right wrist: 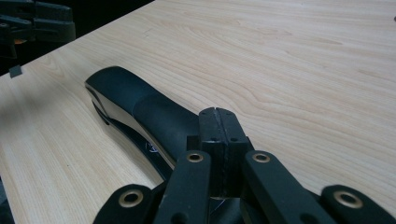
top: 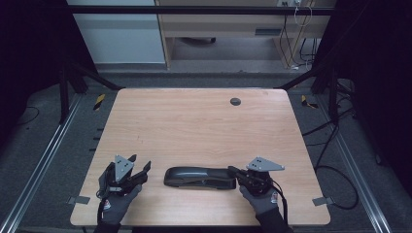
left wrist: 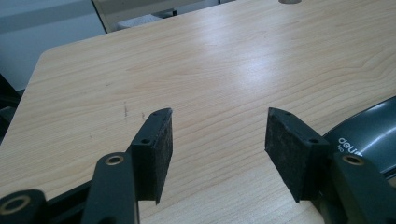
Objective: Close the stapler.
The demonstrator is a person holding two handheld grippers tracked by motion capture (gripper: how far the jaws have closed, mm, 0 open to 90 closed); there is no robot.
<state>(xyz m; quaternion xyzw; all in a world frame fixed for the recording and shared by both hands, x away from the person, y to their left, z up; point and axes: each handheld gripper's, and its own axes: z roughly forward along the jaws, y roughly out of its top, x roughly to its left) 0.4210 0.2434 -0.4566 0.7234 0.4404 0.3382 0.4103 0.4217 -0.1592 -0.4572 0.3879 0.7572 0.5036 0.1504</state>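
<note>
Black stapler (top: pixel 199 177) lies lengthwise across the table (top: pixel 194 121), left to right.

High view looks down from above; both gripper views skim close (sharing the table (top: pixel 204 126)).

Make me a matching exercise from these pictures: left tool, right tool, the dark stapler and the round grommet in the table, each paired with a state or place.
Things:
1. left tool
2. right tool
3. stapler
4. grommet

States or places:
A. far part of the table
B. jaws pressed together
C. lying flat between the two tools
D. jaws apart, nothing between them

Pairs: 1-D, 2-B, 3-C, 4-A
</note>
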